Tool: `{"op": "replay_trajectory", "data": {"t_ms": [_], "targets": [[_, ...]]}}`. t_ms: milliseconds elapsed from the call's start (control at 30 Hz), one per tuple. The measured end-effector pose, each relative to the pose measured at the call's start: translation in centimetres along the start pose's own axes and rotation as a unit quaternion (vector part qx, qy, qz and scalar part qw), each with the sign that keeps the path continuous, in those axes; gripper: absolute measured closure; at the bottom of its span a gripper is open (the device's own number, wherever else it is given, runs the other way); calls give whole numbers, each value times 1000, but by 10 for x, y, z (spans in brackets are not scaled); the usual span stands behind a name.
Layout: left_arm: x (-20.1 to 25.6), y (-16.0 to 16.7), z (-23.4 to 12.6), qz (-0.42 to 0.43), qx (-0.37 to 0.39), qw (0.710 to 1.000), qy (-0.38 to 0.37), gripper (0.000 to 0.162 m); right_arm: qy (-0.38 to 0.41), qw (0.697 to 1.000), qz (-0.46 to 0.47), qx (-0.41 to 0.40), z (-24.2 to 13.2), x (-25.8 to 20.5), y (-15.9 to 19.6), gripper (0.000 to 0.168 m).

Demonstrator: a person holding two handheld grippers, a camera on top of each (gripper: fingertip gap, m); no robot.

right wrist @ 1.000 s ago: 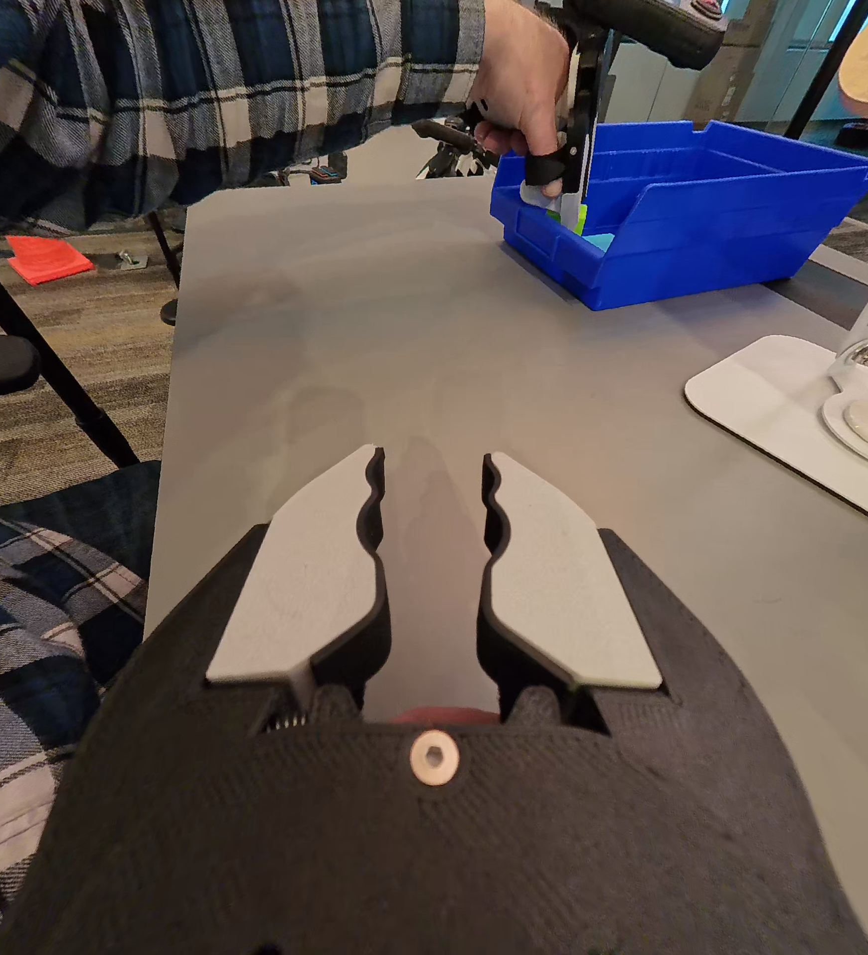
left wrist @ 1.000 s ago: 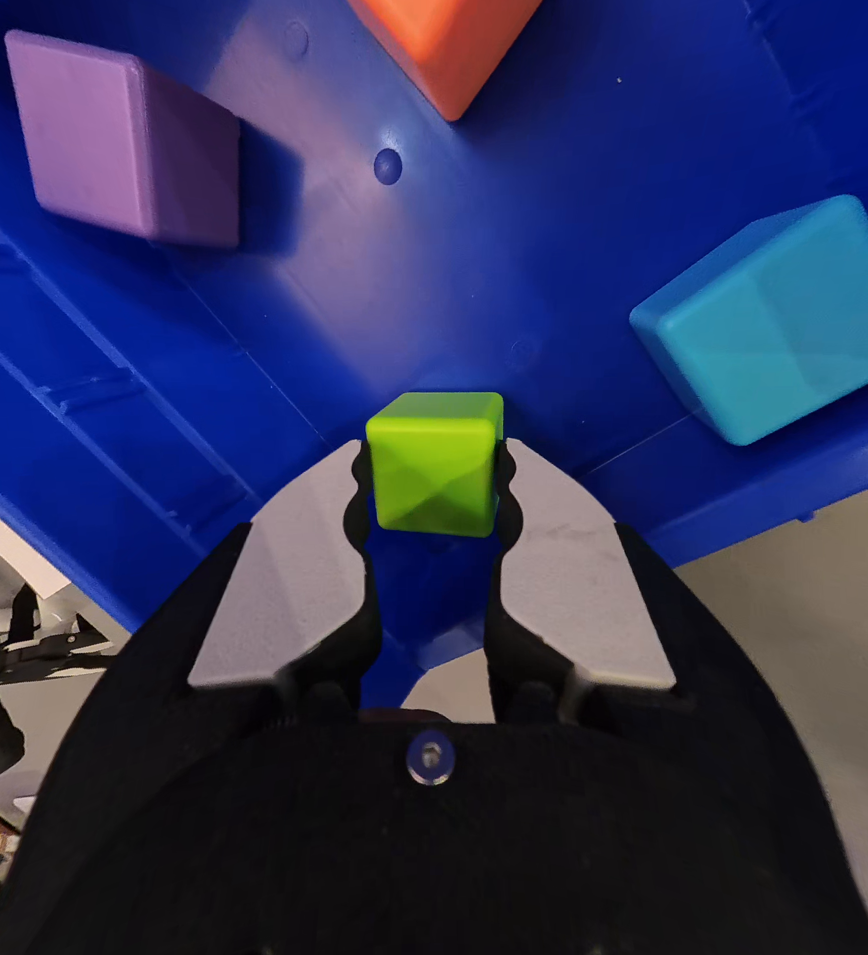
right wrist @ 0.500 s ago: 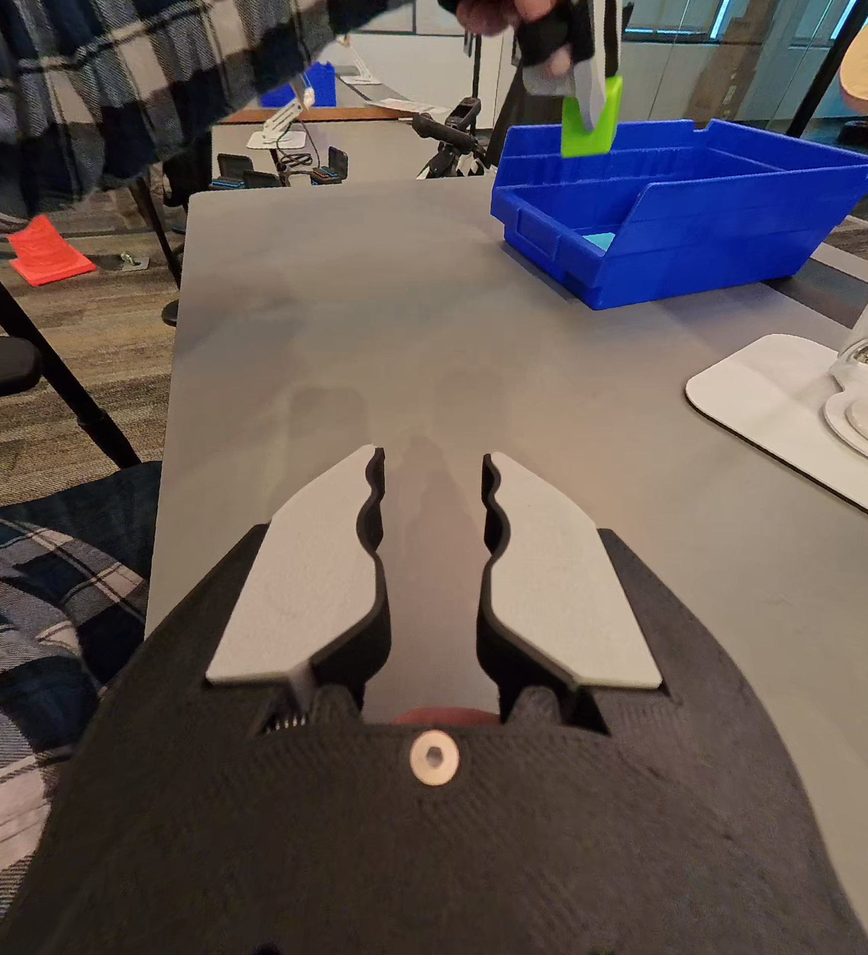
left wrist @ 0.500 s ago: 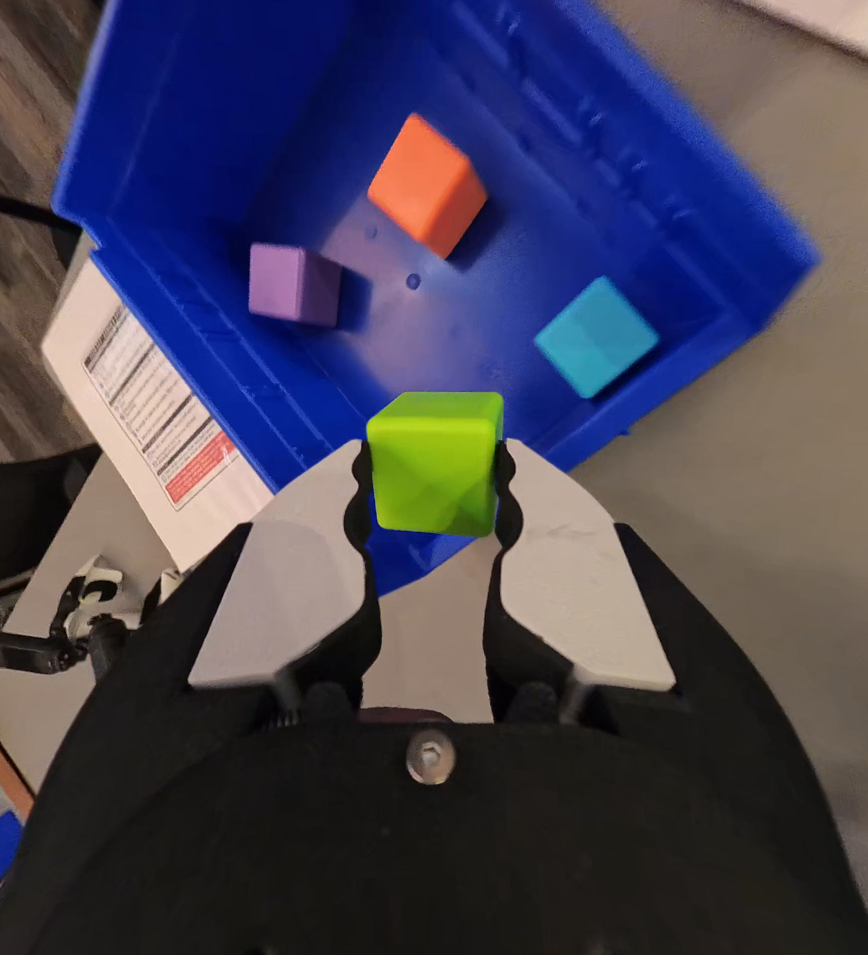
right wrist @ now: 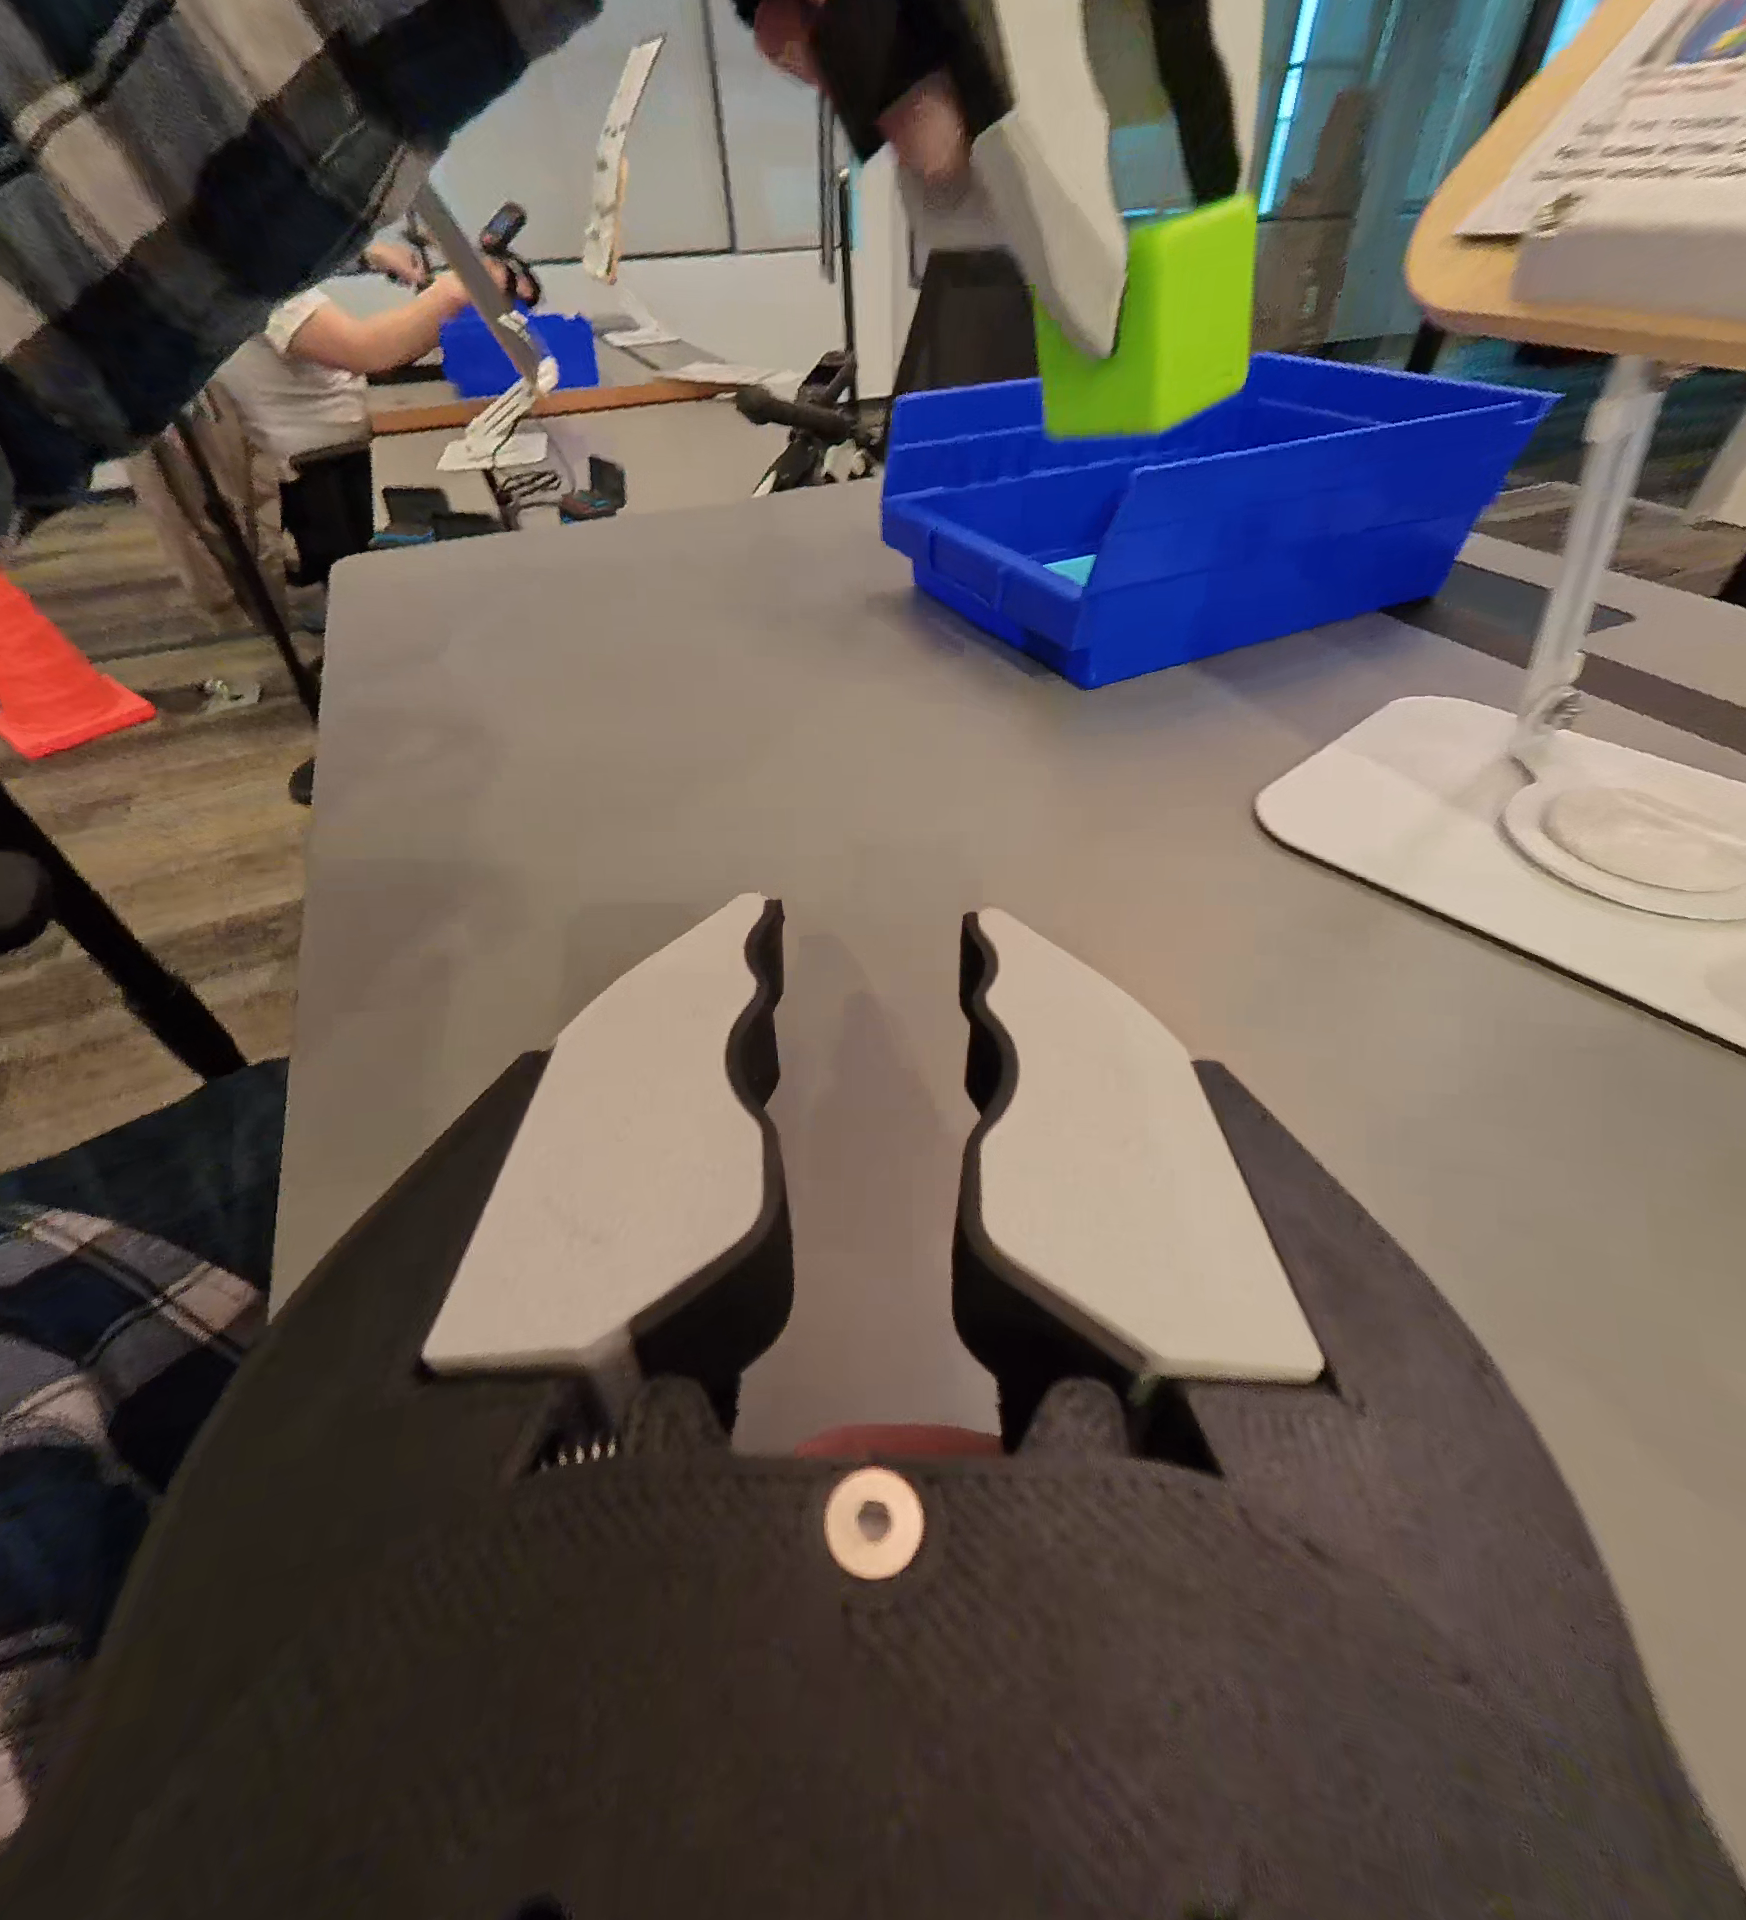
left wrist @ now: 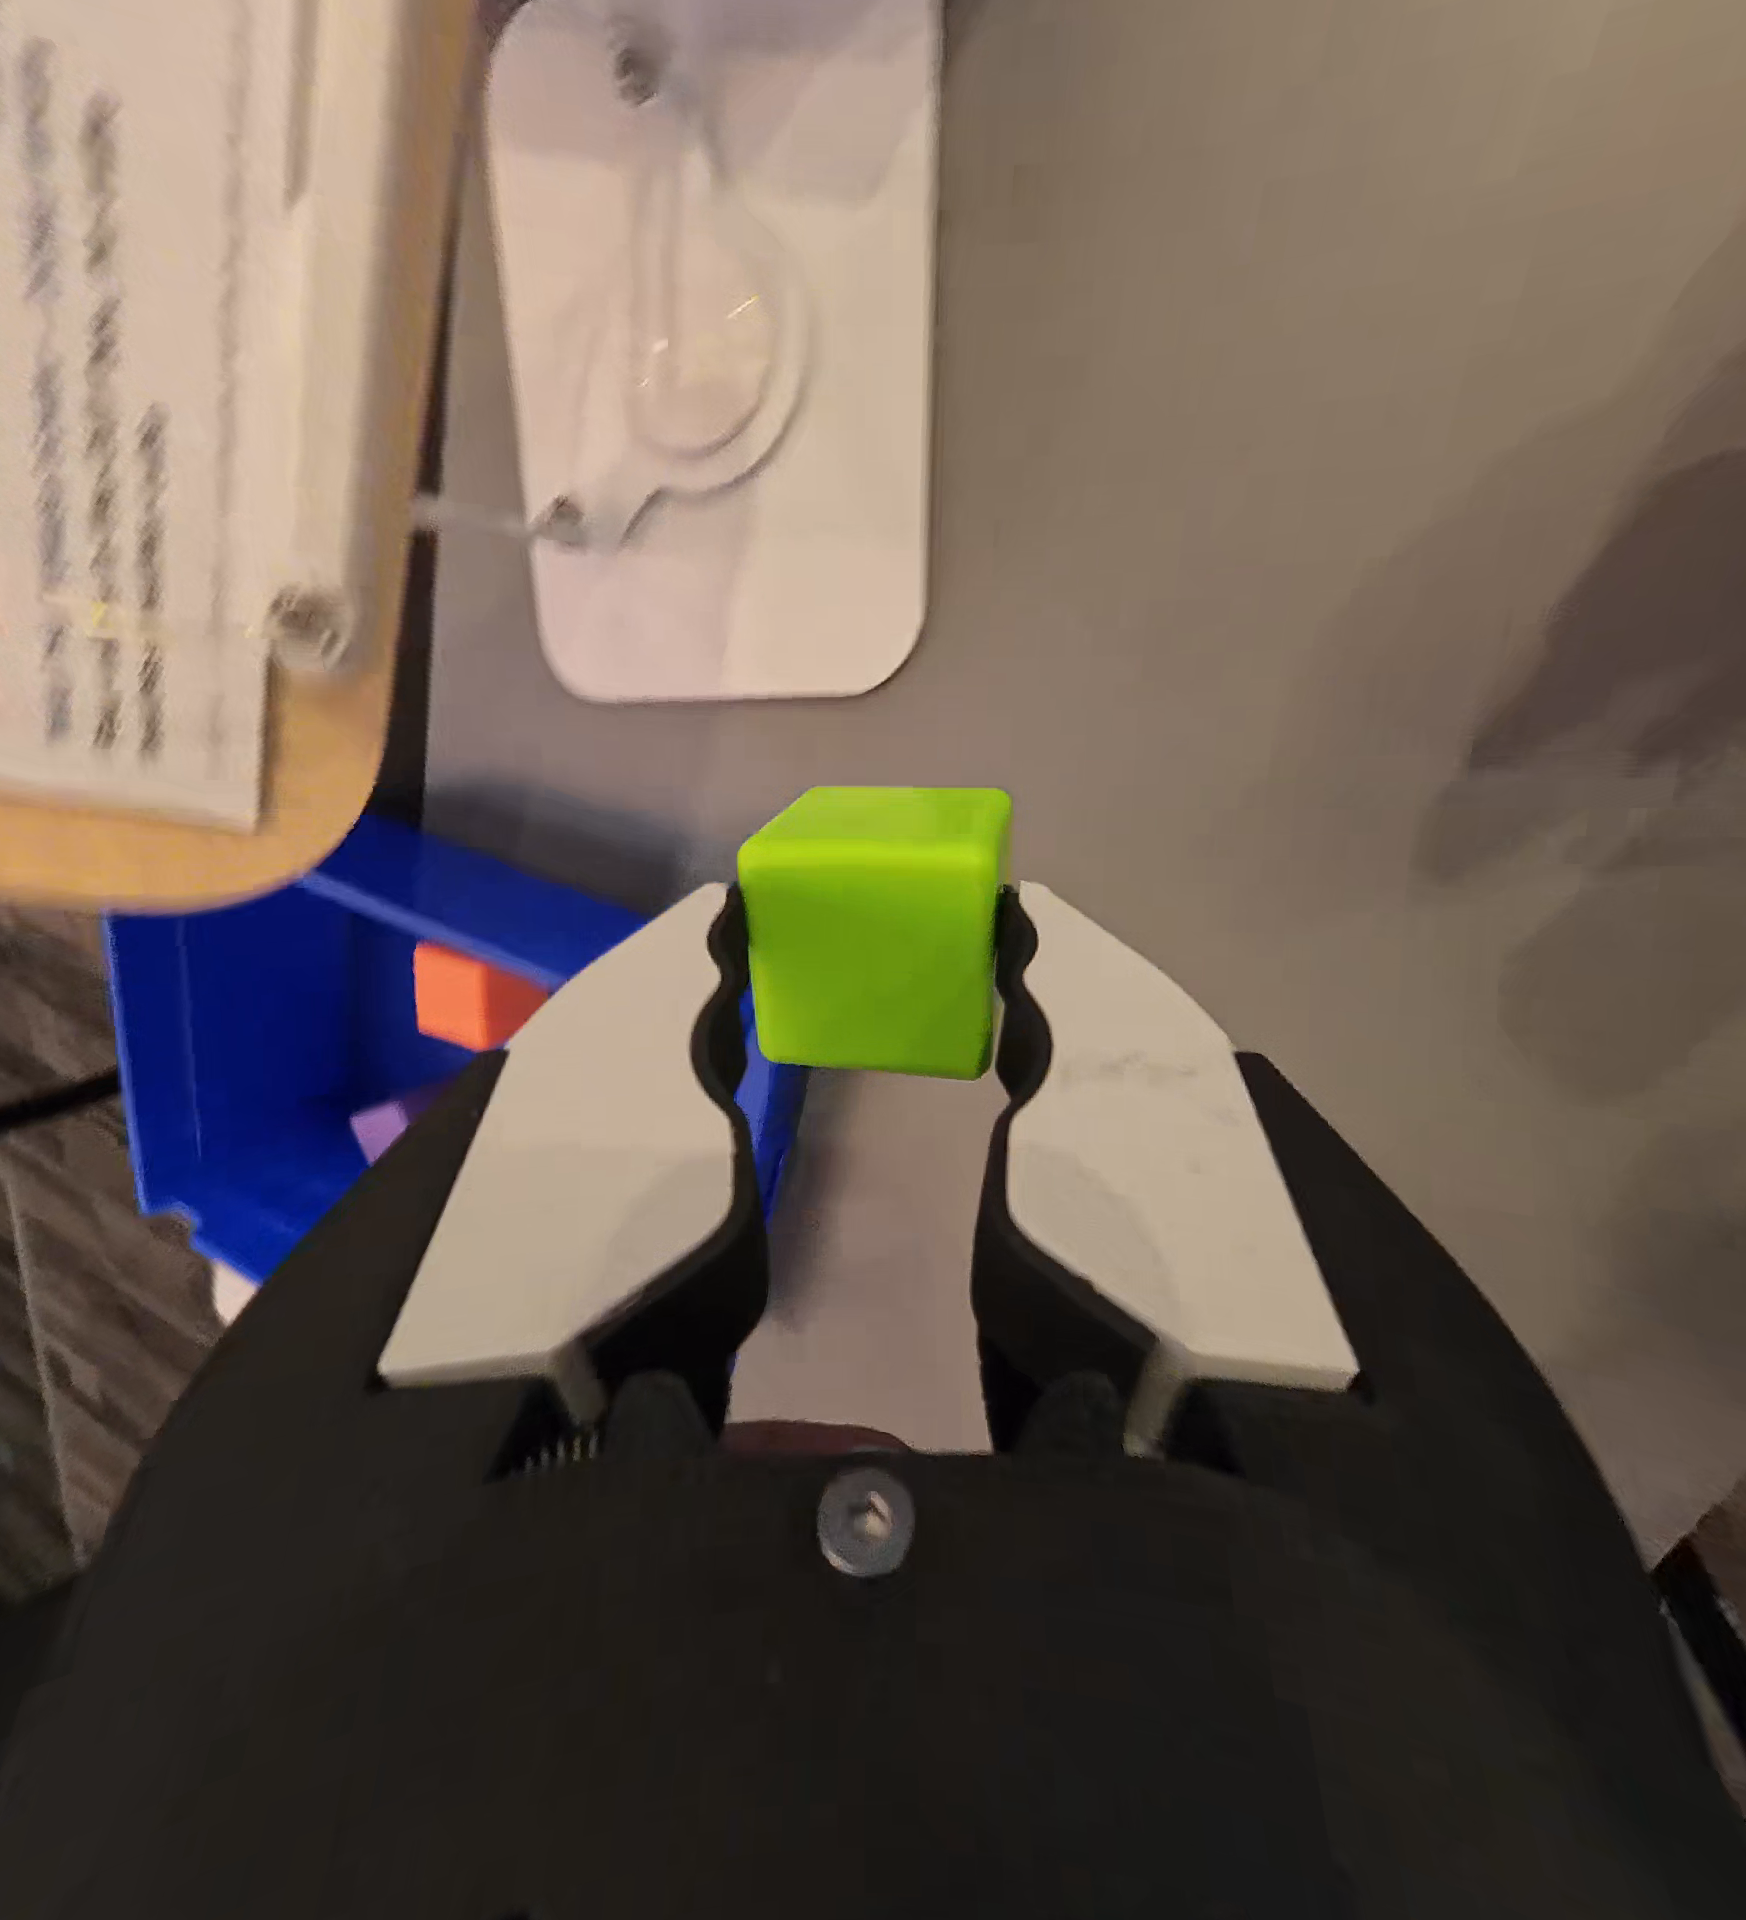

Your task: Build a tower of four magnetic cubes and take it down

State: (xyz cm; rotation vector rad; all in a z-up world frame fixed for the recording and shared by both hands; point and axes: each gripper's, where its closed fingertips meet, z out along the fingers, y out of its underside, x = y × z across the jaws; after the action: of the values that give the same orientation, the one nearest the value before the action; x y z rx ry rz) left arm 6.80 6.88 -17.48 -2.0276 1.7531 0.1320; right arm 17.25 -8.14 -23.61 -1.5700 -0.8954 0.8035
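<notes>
My left gripper (left wrist: 874, 914) is shut on a green cube (left wrist: 874, 935) and holds it high above the grey table (left wrist: 1264, 520); both pads press its sides. It also shows in the right wrist view, where the green cube (right wrist: 1149, 332) hangs in the air over the blue bin (right wrist: 1212, 520). The blue bin (left wrist: 256, 1091) lies below and to the left, with an orange cube (left wrist: 464, 1003) and a purple cube (left wrist: 386, 1127) in it. A teal cube (right wrist: 1071, 569) shows in the bin. My right gripper (right wrist: 869, 925) is open and empty, low over the near part of the table.
A white base plate (right wrist: 1471, 831) with a clear stand (right wrist: 1575, 582) sits on the table at the right; it carries a wooden board with a paper sheet (left wrist: 100, 416). A person's plaid sleeve (right wrist: 173, 208) crosses the upper left. An orange cone (right wrist: 27, 665) lies on the floor. Across from one pair of fingers to the other is roughly 20 cm.
My left gripper has lifted the green cube out of the blue bin and swung it up and away toward the open table. The right gripper has barely moved.
</notes>
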Motion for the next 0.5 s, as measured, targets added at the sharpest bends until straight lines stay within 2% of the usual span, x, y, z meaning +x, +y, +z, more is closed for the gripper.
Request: {"op": "replay_trajectory", "data": {"t_ms": [100,233,367,500], "targets": [[29,-29,18,52,-1,998,33,116,3,999,25,32,-7,6,-10,137],[61,-51,45,107,-12,992,70,116,-20,995,47,83,-18,4,-26,139],[82,-66,65,142,-6,986,88,116,-102,986,48,123,-26,-20,-39,142],[98,-77,76,153,5,983,103,116,-199,970,4,137,-35,-60,-44,147]]}}
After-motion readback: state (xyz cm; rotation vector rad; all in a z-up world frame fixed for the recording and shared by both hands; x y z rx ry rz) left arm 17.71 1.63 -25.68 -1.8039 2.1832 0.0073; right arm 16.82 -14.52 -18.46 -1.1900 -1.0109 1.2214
